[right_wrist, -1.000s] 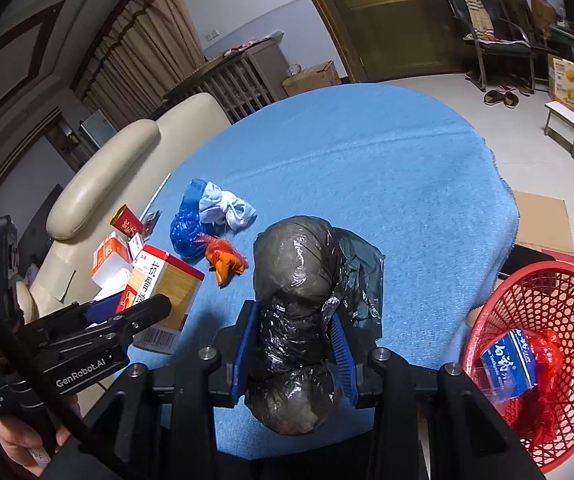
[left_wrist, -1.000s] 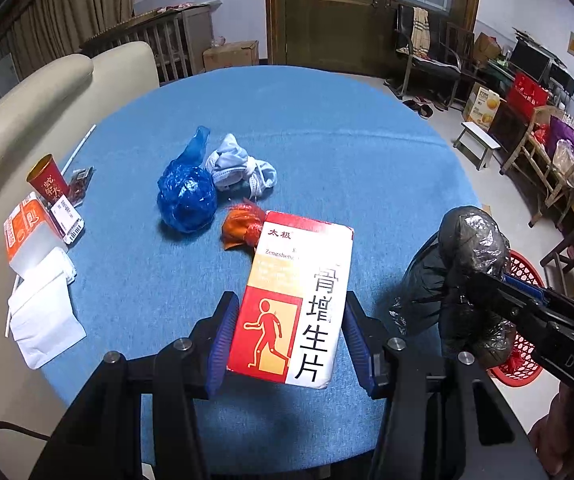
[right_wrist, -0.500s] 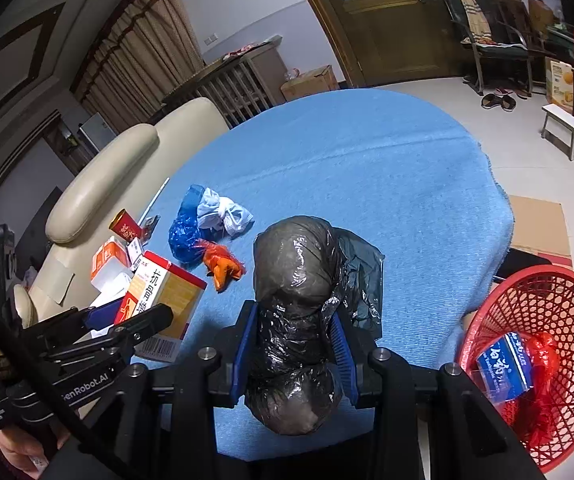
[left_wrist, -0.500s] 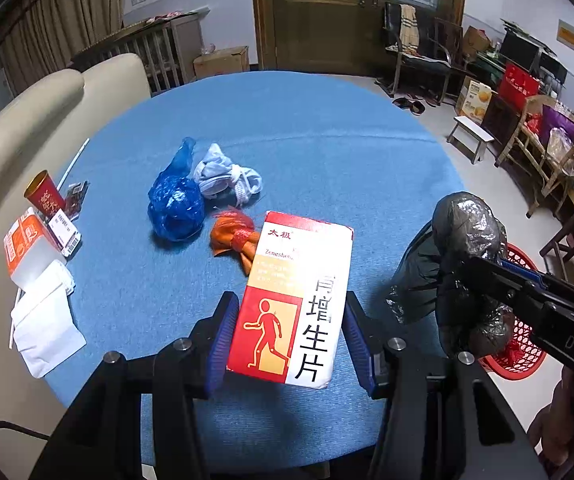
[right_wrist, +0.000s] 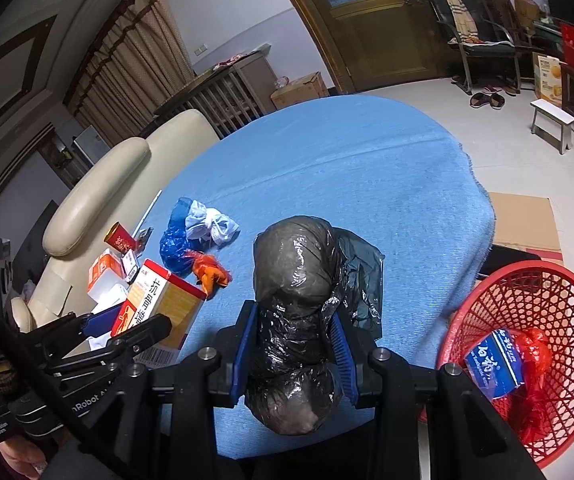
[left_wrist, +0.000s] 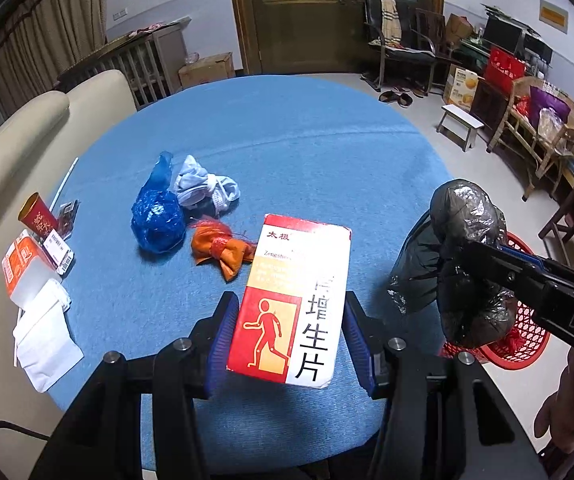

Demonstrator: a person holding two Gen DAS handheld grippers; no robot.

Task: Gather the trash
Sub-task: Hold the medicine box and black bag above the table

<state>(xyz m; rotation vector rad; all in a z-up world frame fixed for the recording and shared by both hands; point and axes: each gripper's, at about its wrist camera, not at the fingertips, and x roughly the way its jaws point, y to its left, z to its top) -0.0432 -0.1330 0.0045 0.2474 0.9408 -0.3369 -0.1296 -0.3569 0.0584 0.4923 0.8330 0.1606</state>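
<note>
My left gripper (left_wrist: 289, 336) is shut on a red and white medicine box (left_wrist: 299, 296), held above the blue table's near edge; the box also shows in the right wrist view (right_wrist: 159, 308). My right gripper (right_wrist: 293, 346) is shut on a knotted black plastic bag (right_wrist: 297, 300), held above the table's near right edge; the bag also shows in the left wrist view (left_wrist: 467, 256). A red mesh basket (right_wrist: 547, 312) stands on the floor to the right, holding a blue box (right_wrist: 493, 360) and red plastic.
On the blue table (left_wrist: 287, 152) lie a blue bag (left_wrist: 157, 220), a pale cloth wad (left_wrist: 203, 188) and an orange wrapper (left_wrist: 219, 248). At the left edge are a red cup (left_wrist: 37, 216), small boxes and white paper (left_wrist: 47, 344). A cream sofa (left_wrist: 15, 152) borders the left.
Both grippers have drawn back and up a little with their loads, so the table items look farther away. Both grips are unchanged.
</note>
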